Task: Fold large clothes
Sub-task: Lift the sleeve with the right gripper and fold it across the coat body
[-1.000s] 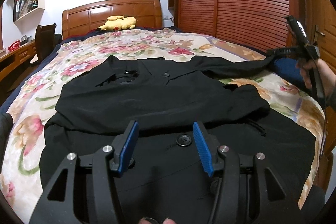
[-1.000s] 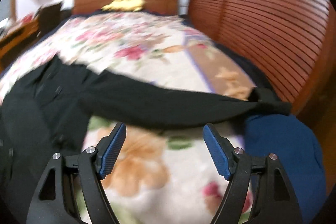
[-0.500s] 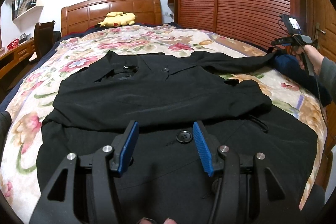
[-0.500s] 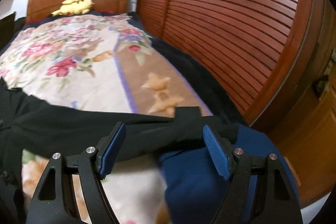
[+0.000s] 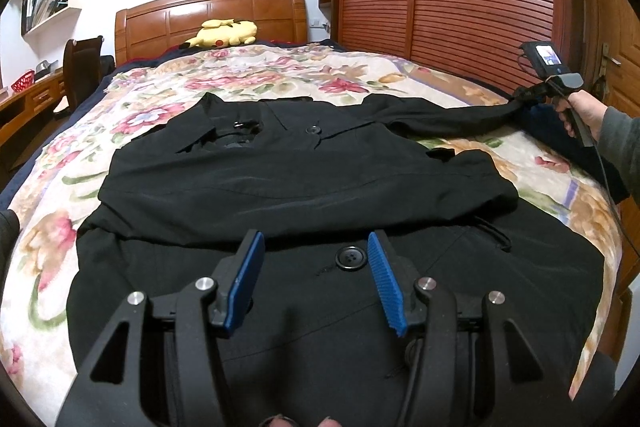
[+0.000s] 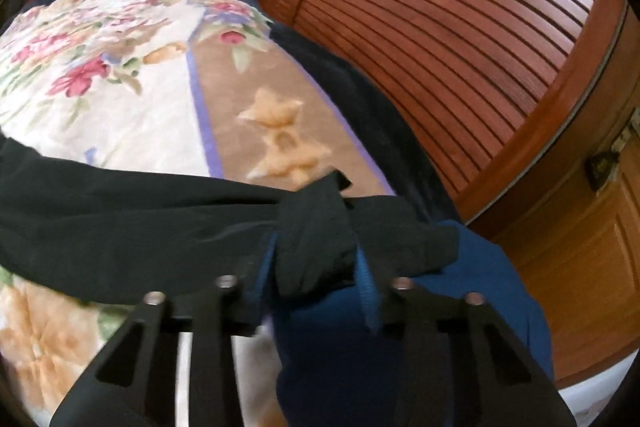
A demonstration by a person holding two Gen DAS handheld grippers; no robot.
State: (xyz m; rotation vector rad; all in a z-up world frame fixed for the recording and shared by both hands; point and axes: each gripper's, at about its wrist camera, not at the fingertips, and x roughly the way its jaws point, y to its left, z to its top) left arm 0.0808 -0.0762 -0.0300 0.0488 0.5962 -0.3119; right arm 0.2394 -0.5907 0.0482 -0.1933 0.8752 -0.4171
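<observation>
While the black coat (image 5: pixel 304 179) lies flat on the floral bedspread (image 5: pixel 248 75), the left gripper (image 5: pixel 316 279) hovers over its hem with jaws half open, gripping nothing — the coat's near edge is cut off. Rightward, the right gripper (image 6: pixel 316 267) is closing on the bunched sleeve cuff (image 6: pixel 316 235), its blue pads largely hidden in blurred cloth.

Coat (image 5: pixel 304 187) hem — cut off below

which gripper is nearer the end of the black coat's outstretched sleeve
Right. The right gripper is closing its fingers around the black coat's sleeve end; the left gripper hangs open over the coat's front, by a button.
</observation>
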